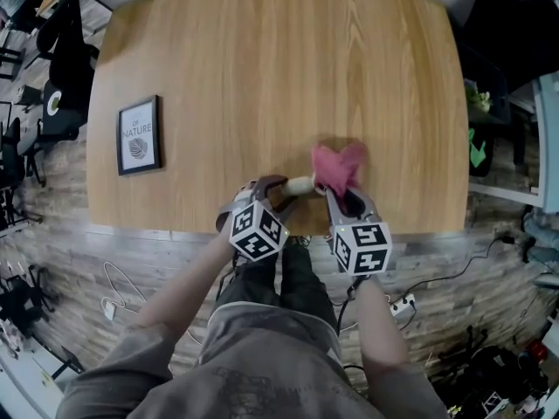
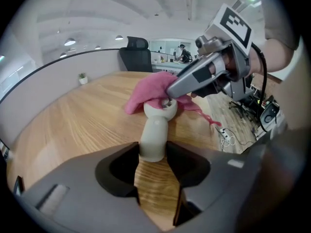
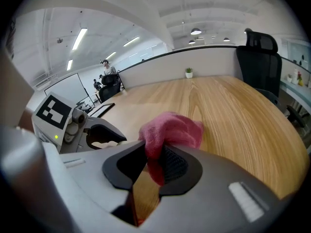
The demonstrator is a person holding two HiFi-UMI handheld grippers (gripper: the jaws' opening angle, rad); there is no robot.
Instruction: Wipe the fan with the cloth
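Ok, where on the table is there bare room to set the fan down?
Free: the far half of the table, the wood between framed picture and left gripper, and right of the cloth. Crowded: the near edge, where right gripper, cloth and fan meet.

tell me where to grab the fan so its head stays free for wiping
Take the fan by the bare lower end of its handle, coming in along its length from the person's side. The handle is a narrow round stem pointing back at the left gripper, whose jaws already close on it. The head at the far end meets the cloth held by the right gripper.
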